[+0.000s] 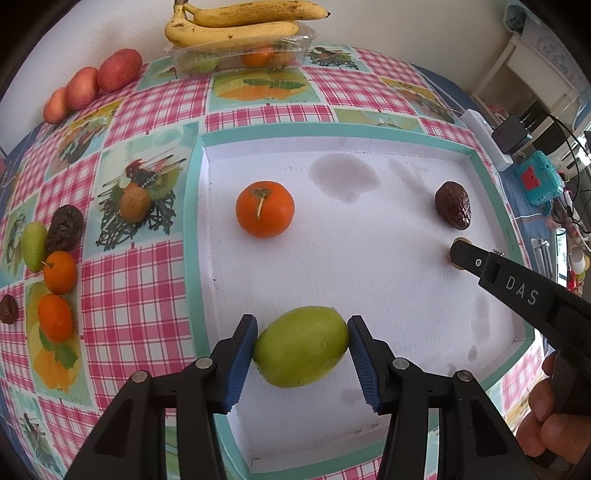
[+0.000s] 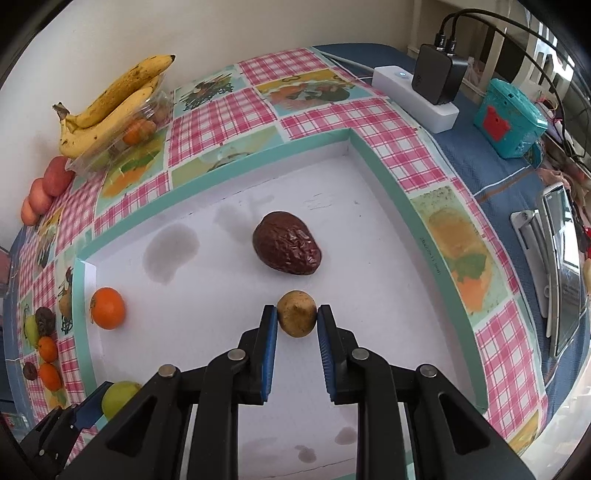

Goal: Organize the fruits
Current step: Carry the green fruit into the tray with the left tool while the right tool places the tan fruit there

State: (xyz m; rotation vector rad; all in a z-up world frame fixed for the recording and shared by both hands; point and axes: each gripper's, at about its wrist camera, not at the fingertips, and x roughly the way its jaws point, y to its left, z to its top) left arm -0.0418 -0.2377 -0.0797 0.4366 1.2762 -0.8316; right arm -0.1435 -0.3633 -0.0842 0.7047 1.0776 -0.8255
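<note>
My left gripper (image 1: 301,345) is shut on a green oval fruit (image 1: 301,347), held just over the near part of the white tray (image 1: 369,280). My right gripper (image 2: 296,314) is shut on a small yellow-brown round fruit (image 2: 296,313), low over the tray's right half. In the tray lie an orange (image 1: 265,208) at the left and a wrinkled dark brown fruit (image 2: 286,248) just beyond the right gripper. The left wrist view catches the right gripper's finger (image 1: 476,260) from the side, hiding most of its fruit.
On the checked cloth left of the tray lie two oranges (image 1: 59,271), a green fruit (image 1: 34,245) and dark wrinkled fruits (image 1: 64,229). Bananas (image 1: 236,26) top a clear box at the back, with red fruits (image 1: 118,70) beside. A power strip (image 2: 413,98), charger and teal box (image 2: 509,118) sit right.
</note>
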